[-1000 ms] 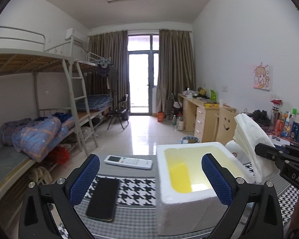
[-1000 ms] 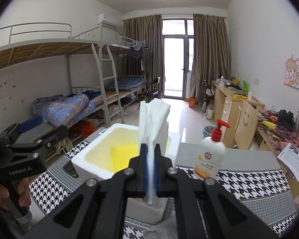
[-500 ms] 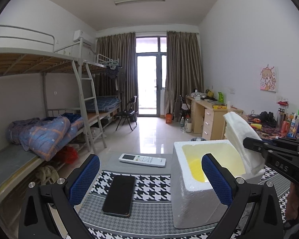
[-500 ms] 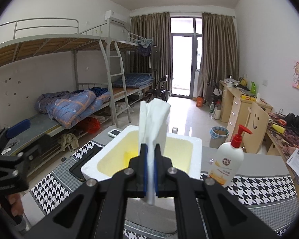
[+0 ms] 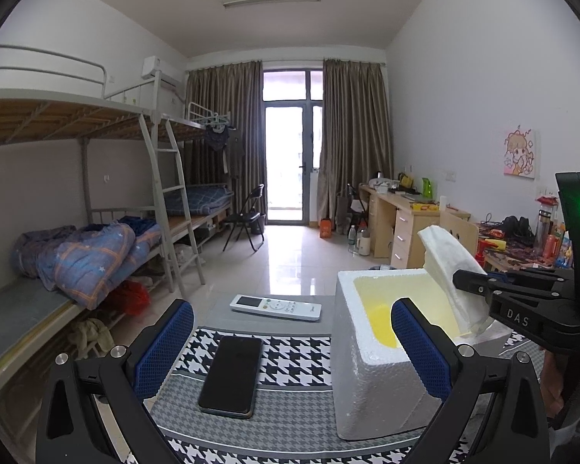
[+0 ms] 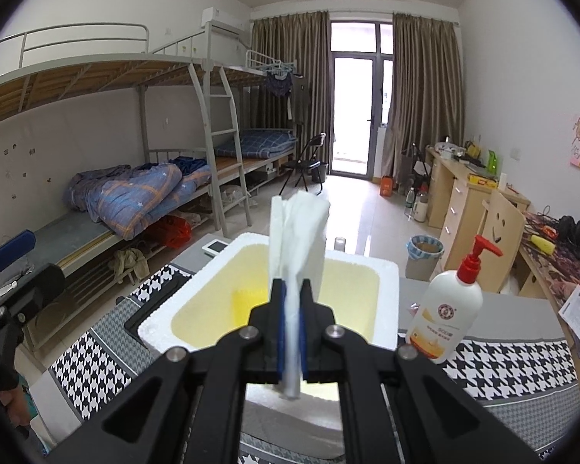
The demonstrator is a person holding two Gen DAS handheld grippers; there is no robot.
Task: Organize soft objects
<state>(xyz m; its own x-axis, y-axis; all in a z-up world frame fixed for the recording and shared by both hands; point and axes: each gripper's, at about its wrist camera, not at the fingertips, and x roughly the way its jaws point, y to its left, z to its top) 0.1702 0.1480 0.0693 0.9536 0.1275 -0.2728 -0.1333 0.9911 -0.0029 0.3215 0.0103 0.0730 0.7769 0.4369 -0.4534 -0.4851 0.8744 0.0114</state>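
One tissue wad (image 6: 295, 247) stands upright in the right gripper (image 6: 290, 332) — jaws opening, wad still between them — directly above the foam box (image 6: 388, 294). Left gripper (image 5: 290, 352) (empty, wide open) sits farther off.

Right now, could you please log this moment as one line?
right claw: opening, tissue between pads | over foam box | left claw: open, empty

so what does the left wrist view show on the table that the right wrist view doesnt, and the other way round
Only the left wrist view shows the whole flat black phone lying on the houndstooth cloth, and the open left gripper.

Only the right wrist view shows the white pump bottle with a red nozzle standing right of the box.

Both show the white foam box with a yellow inside, the white remote behind it, and the folded white tissue between the opening jaws of the right gripper.
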